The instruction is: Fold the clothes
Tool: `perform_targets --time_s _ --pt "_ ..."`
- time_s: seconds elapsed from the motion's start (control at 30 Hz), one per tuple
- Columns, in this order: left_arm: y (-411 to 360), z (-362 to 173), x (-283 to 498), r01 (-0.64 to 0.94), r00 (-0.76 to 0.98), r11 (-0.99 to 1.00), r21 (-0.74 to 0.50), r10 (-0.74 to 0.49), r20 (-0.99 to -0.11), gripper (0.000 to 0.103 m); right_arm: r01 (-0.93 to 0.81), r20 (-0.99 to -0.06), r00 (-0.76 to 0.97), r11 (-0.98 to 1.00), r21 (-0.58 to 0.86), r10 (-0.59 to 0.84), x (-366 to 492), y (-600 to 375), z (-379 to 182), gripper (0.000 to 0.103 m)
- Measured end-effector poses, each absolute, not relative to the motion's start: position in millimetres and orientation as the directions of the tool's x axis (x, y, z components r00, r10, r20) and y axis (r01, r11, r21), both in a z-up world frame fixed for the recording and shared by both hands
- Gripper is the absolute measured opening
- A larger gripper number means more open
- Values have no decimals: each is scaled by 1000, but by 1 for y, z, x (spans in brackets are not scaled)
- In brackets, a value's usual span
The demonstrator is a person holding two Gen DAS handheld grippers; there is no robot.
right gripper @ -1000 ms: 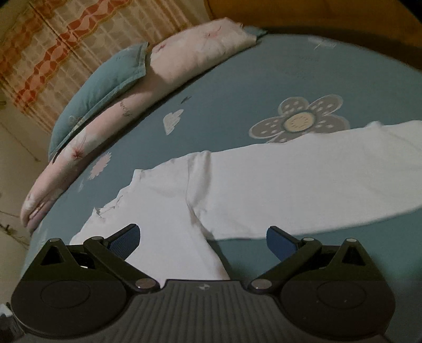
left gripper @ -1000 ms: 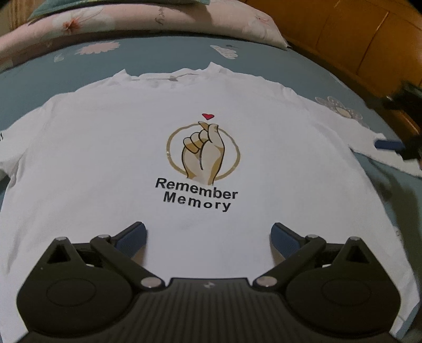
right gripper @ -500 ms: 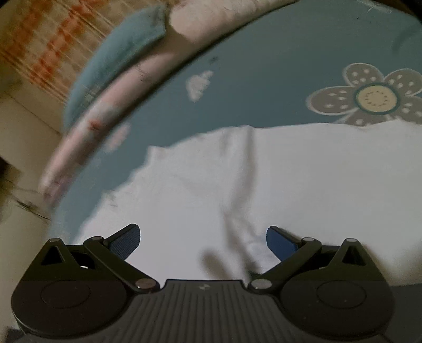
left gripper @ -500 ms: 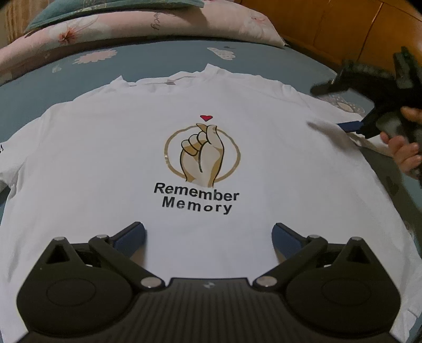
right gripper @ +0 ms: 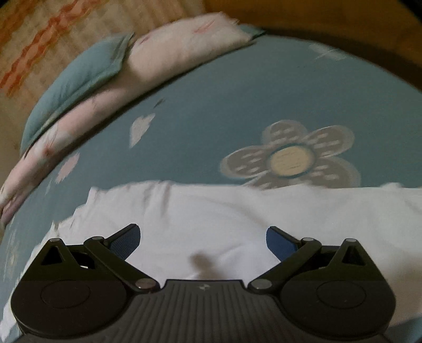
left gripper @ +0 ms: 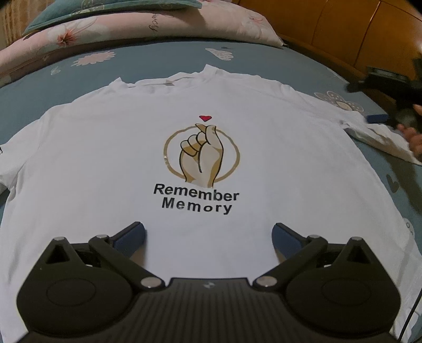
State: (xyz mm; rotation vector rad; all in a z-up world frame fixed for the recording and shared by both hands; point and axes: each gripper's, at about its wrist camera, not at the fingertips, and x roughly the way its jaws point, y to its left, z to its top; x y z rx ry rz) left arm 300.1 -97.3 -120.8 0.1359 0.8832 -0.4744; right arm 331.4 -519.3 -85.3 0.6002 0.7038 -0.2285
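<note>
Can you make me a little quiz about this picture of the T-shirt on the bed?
1. True or false: the white T-shirt lies flat with its print facing up.
2. What two words are printed under the hand drawing?
3. The left hand-held gripper is: A) open above the shirt, B) shut on a sleeve, C) shut on the pillow.

Key
1. True.
2. Remember Memory.
3. A. Its jaws stand wide apart with nothing between them. The right hand-held gripper is open too, over the shirt's sleeve.
</note>
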Motion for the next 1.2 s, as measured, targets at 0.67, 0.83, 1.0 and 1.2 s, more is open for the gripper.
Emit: perform_targets --time_s 0.67,0.83,1.0,1.2 --pt "-100 -123 300 464 553 884 -59 -341 -760 102 810 -686 515 552 195 -513 154 -673 -107 64" --pt "-100 -124 300 470 560 881 -51 -343 -754 102 755 -685 522 648 96 -507 170 -662 -105 59" --pt "-101 -124 300 472 563 880 -47 -342 -752 102 714 -692 537 696 69 -482 187 -659 -98 18" --pt "-101 -125 300 476 563 878 -47 -345 -751 102 742 -665 521 668 43 -536 201 -666 -93 17"
